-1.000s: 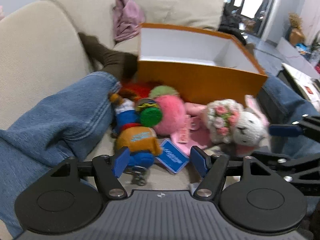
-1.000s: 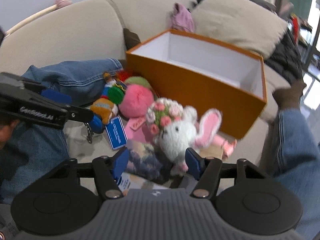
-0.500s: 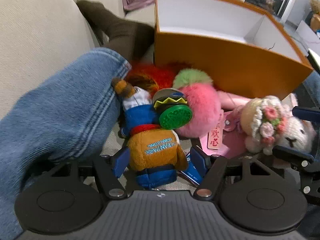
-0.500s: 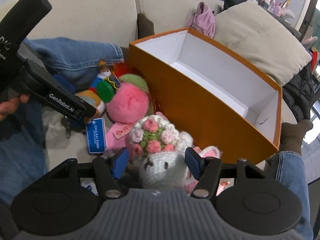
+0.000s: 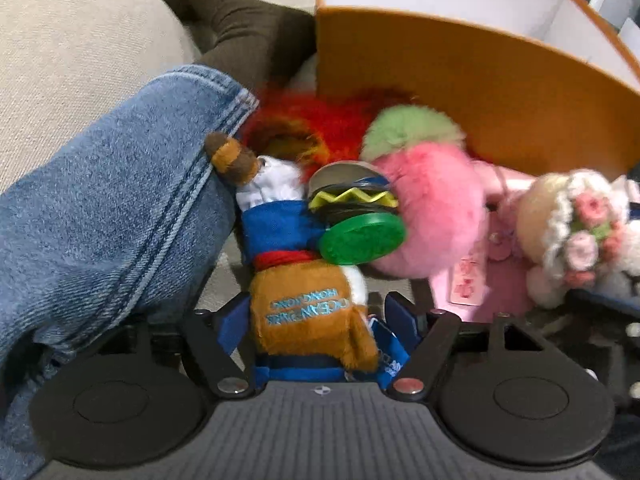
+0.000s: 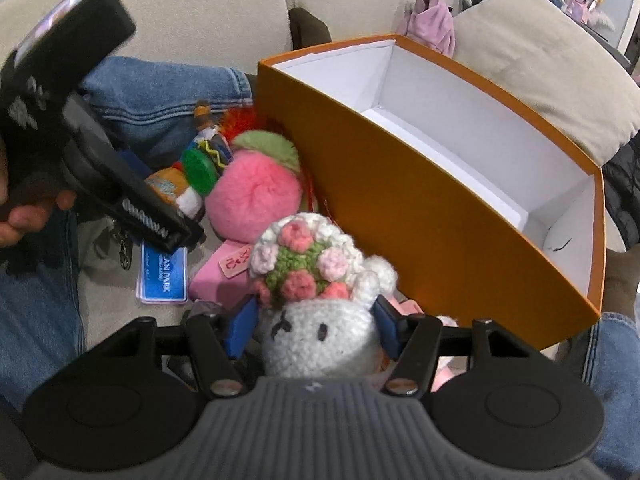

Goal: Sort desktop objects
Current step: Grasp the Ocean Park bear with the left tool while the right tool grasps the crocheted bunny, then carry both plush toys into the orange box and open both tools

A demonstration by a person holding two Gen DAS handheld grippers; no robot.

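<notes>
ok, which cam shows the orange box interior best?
Right wrist: the orange box is seen from above, white inside and floor visible, nothing in it. Left wrist shows mostly its outer wall and a blurred strip of inner wall.

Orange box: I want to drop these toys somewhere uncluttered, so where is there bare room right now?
The orange box is bare inside: its white floor between the four walls holds nothing. Outside its near wall it is crowded: pink pom-pom, crocheted bunny in the right claw, brown plush keychain in the left claw. A small strip of sofa shows left of the blue tag.
</notes>
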